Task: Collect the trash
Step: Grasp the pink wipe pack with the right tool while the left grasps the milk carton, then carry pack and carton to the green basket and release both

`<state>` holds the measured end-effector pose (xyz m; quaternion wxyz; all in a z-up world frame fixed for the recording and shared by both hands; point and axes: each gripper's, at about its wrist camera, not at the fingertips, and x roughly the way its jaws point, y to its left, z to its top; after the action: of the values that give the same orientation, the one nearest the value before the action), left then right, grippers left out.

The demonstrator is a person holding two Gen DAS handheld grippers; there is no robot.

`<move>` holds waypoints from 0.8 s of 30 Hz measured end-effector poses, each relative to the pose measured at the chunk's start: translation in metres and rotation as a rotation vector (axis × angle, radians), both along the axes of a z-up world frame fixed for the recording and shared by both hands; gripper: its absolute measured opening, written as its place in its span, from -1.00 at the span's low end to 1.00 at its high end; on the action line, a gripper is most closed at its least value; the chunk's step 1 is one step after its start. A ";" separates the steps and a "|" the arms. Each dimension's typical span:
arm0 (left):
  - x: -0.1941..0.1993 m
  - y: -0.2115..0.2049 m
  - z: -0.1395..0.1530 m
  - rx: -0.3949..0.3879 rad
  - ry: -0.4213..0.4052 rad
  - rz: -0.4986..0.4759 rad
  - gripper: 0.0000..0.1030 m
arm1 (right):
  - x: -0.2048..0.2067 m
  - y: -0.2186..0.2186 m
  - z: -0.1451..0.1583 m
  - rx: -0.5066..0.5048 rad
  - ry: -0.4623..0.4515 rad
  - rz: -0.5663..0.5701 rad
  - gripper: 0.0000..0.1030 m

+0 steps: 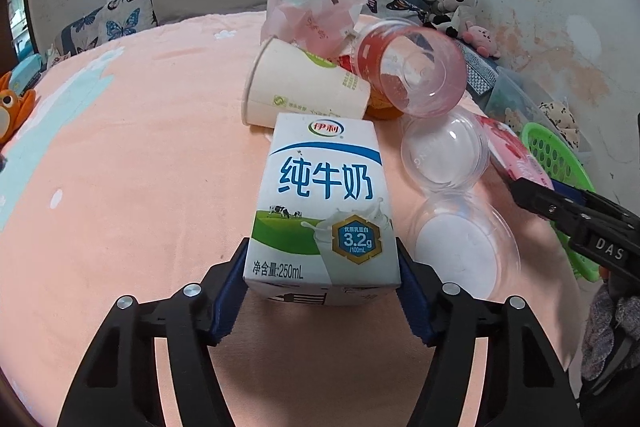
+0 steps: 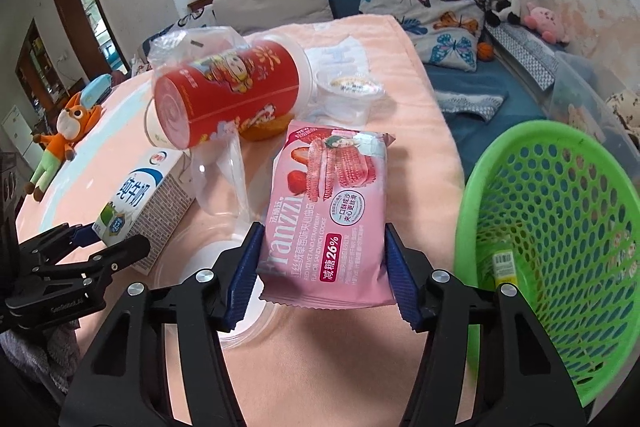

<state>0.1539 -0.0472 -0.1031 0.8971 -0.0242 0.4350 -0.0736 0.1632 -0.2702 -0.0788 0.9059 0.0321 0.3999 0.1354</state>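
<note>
A white and blue milk carton lies on the pink bedspread. My left gripper is shut on its near end, a blue pad against each side. In the right wrist view the same carton shows at the left, in the left gripper. My right gripper is shut on a pink strawberry cookie packet, with the pads pressing its two long edges. The green perforated basket stands just right of the packet, and some trash lies in its bottom.
Beyond the carton lie a tipped paper cup, a red canister, two clear plastic cups, a crumpled plastic bag and a small sealed tub. An orange plush toy lies at the far left, and butterfly pillows at the back.
</note>
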 end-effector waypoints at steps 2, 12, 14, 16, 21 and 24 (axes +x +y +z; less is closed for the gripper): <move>-0.002 0.000 0.003 0.001 -0.004 -0.002 0.24 | -0.004 -0.002 0.005 0.001 -0.013 0.004 0.15; -0.015 0.012 0.043 0.007 -0.055 -0.018 0.23 | -0.021 -0.018 0.017 -0.005 -0.040 -0.015 0.15; -0.018 0.014 0.053 0.001 -0.061 -0.030 0.23 | -0.024 -0.024 0.019 -0.007 -0.042 -0.024 0.14; -0.023 0.014 0.064 -0.007 -0.073 -0.051 0.23 | -0.027 -0.031 0.021 -0.001 -0.042 -0.038 0.12; -0.035 0.005 0.090 0.011 -0.129 -0.107 0.23 | -0.037 -0.053 0.027 -0.004 -0.053 -0.087 0.12; -0.041 -0.001 0.102 0.005 -0.152 -0.136 0.23 | -0.043 -0.067 0.029 0.000 -0.061 -0.116 0.12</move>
<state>0.1127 -0.0480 -0.0011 0.9205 0.0133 0.3664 -0.1350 0.1198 -0.3371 -0.0496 0.9240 0.0512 0.3697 0.0835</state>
